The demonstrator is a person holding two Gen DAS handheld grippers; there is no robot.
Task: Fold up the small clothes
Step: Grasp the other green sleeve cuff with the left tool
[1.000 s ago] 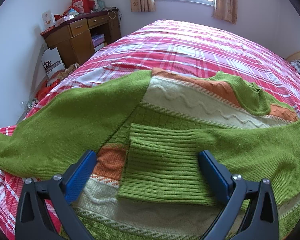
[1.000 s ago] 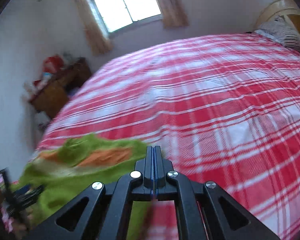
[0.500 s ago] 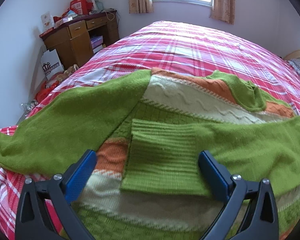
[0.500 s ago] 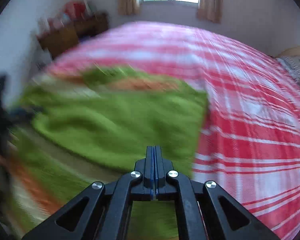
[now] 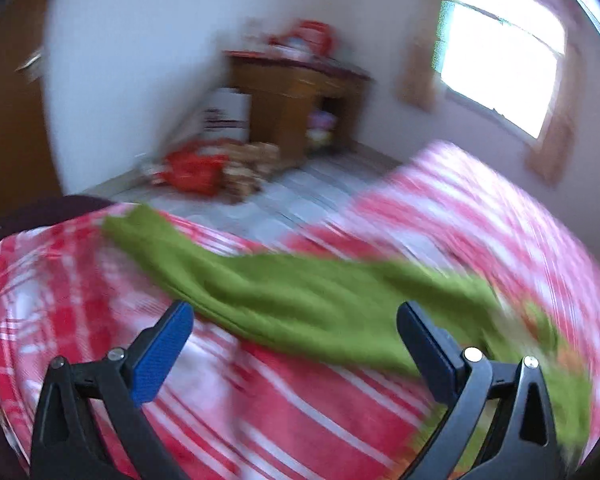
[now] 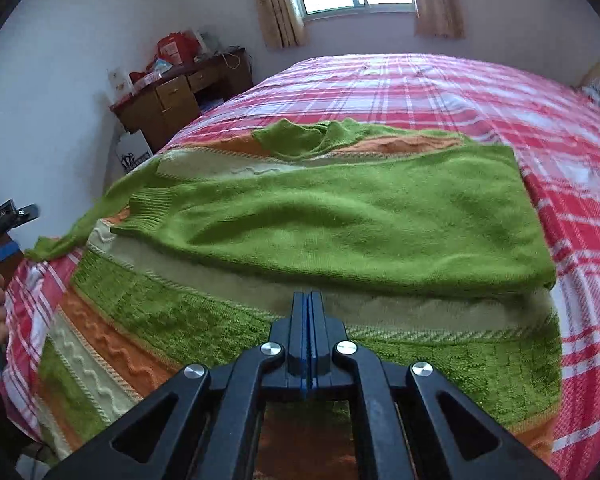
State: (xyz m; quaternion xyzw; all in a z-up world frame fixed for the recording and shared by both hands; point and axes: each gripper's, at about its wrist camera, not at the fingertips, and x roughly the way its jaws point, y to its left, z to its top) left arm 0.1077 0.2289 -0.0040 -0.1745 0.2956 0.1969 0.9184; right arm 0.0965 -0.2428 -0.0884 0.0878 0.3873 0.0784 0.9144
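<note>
- Looking along the left gripper (image 5: pixel 292 352) in a motion-blurred left wrist view: its blue-padded jaws stand wide apart and hold nothing. Between them, toward 12 o'clock, the unfolded green sleeve (image 5: pixel 284 292) of the sweater stretches flat across the red plaid bed (image 5: pixel 284 412), its cuff end at 10 o'clock near the bed's edge. A wooden dresser (image 5: pixel 296 100) stands against the wall at 12 o'clock and a bright window (image 5: pixel 500 52) at 2 o'clock.
- Looking along the right gripper (image 6: pixel 308 340) in the sharp right wrist view: its jaws are pressed fully together with nothing between them, hovering over the lower body of the striped green, orange and cream sweater (image 6: pixel 160 332). One sleeve (image 6: pixel 340 216) already lies folded across the chest, its ribbed cuff at 9 o'clock. The other sleeve trails off toward 9 o'clock, where the left gripper shows at the frame's edge.
- Judging from this, the sleeve-folding step is half done. The next move likely calls for the left gripper to close on the outstretched sleeve near its cuff and carry it across the body.
</note>
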